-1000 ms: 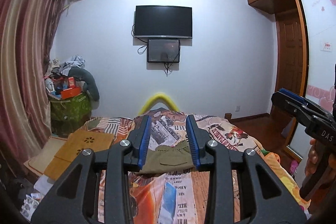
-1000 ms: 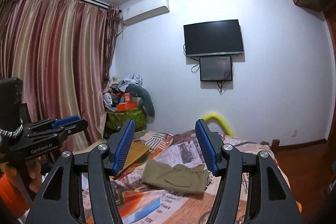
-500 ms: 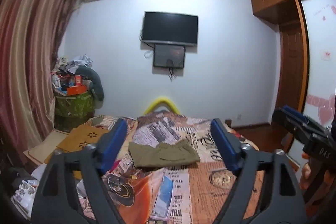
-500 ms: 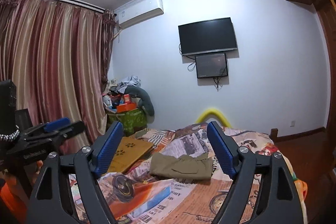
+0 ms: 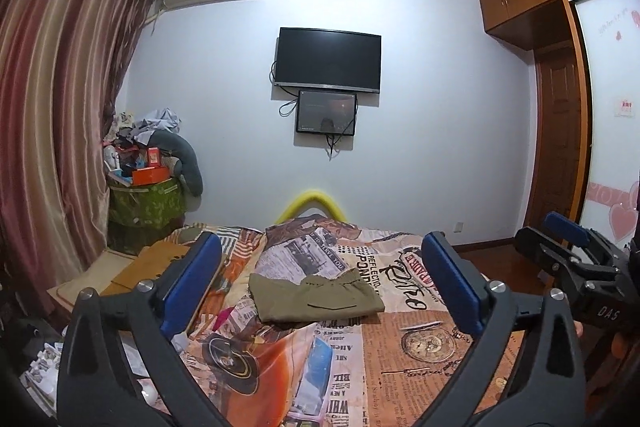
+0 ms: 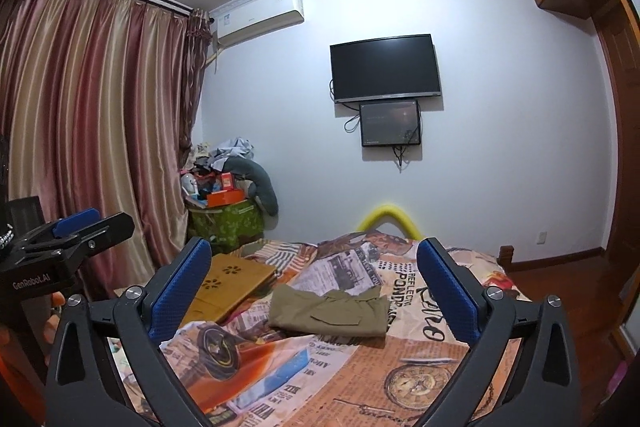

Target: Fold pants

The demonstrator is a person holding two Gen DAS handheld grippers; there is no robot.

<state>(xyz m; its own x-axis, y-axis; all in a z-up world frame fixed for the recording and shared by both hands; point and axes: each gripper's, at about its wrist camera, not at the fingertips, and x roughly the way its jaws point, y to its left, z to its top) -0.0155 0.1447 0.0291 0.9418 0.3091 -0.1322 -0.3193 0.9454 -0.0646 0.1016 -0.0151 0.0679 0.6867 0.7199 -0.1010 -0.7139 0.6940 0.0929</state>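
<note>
Home bedroom: bed (image 5: 400, 347), curtains (image 5: 52, 107), wall television (image 5: 328, 61).

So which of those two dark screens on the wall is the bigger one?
The upper screen, the wide black television. The smaller screen hangs directly beneath it, with cables dangling from its lower edge.

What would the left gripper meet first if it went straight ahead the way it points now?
Probably the folded pants on the bed. The left gripper, jaws just opened wide and empty, frames them, pointing slightly downward. Depth is unclear, so it might touch the bedspread first.
</note>
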